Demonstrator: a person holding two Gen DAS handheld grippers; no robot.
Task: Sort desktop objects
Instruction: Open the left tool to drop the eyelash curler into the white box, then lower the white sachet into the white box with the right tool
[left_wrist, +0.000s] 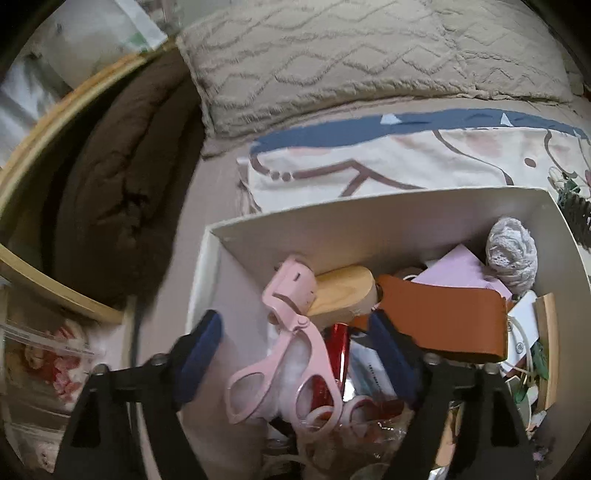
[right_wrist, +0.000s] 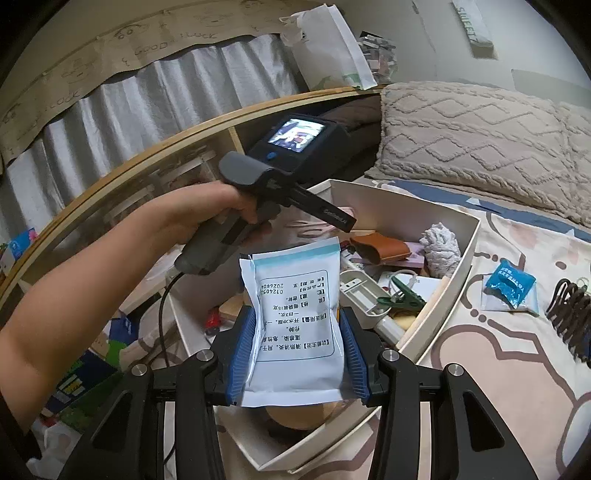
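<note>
Holding the packet (right_wrist: 295, 325) clamped in my right gripper (right_wrist: 297, 354) above the box (right_wrist: 472, 236), I next need a spot for it; left gripper (left_wrist: 295, 354) jaws hang apart over the scissors (left_wrist: 291, 354).

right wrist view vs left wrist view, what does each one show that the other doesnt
Only the right wrist view shows the white medicine sachet clamped in the right gripper, the small blue packet on the bedsheet, and the green clip.

Only the left wrist view shows the open left gripper above the pink eyelash curler, and the pink-handled scissors under it.

Both show the white box, the brown leather case, the lace bundle and the textured pillow.
</note>
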